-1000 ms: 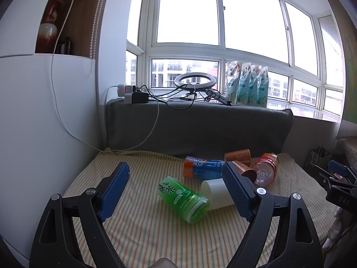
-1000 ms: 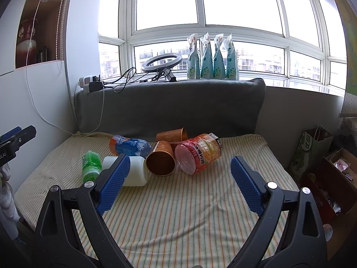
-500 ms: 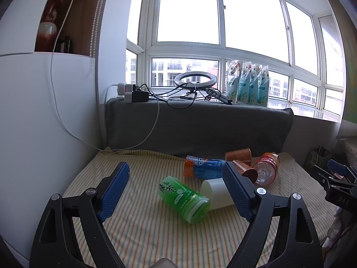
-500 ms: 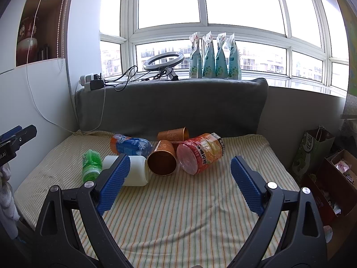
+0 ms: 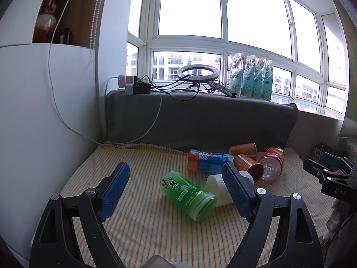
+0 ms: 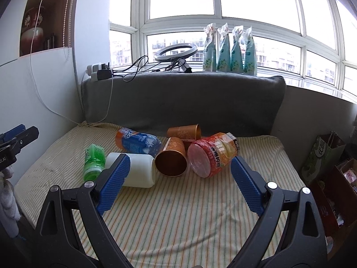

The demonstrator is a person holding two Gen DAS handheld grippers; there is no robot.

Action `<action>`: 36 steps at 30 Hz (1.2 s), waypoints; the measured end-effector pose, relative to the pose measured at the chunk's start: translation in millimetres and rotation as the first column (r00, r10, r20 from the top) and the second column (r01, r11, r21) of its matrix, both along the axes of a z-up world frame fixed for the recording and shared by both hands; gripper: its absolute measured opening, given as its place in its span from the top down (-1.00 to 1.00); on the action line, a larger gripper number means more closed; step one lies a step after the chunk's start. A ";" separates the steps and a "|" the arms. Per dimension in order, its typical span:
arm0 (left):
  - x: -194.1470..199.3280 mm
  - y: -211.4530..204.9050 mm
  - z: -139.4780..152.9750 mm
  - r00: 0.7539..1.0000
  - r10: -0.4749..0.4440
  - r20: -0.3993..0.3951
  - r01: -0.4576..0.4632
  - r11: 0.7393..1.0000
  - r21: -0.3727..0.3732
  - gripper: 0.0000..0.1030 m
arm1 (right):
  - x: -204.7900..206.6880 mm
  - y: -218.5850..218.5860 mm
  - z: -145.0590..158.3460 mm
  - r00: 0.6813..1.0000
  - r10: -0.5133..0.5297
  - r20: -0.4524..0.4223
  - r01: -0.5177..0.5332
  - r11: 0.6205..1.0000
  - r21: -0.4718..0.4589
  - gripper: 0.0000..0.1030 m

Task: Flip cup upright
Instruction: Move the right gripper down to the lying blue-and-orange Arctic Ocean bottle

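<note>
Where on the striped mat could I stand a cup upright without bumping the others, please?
The striped mat is bare in front, between the right gripper and the pile, and on the left between the white wall and the green bottle. It is crowded at the back, where the white cup, copper cup and red jar lie close together.

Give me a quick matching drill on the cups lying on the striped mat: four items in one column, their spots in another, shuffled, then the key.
Items:
1. green cup
2. white cup
3. front copper cup
4. red-lidded cup

Places, as the right wrist view shows them:
A. rightmost of the pile
B. open mouth facing the camera, centre
C. leftmost, beside the white one
D. behind the right gripper's left finger

Pairs: 1-C, 2-D, 3-B, 4-A
</note>
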State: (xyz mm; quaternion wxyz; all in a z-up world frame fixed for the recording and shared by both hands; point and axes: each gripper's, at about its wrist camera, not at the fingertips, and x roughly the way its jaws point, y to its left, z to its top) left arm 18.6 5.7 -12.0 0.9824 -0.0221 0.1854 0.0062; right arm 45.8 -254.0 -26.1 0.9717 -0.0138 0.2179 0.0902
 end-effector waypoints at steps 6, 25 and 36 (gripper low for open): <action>5.6 9.2 -13.5 0.999 0.006 -0.052 -0.006 1.000 -0.003 -0.65 | 35.8 10.7 -0.1 0.996 0.086 -0.037 -0.087 0.996 -0.023 -0.82; 15.3 40.8 -34.3 0.990 0.072 -0.125 -0.074 0.997 -0.016 -0.65 | 167.1 100.4 -17.2 0.831 0.435 -0.346 -0.517 0.833 -0.197 -0.82; 18.2 64.0 -39.4 0.982 0.126 -0.141 -0.131 0.991 -0.027 -0.65 | 224.2 162.5 -54.4 0.709 0.455 -0.539 -0.668 0.679 -0.305 -0.82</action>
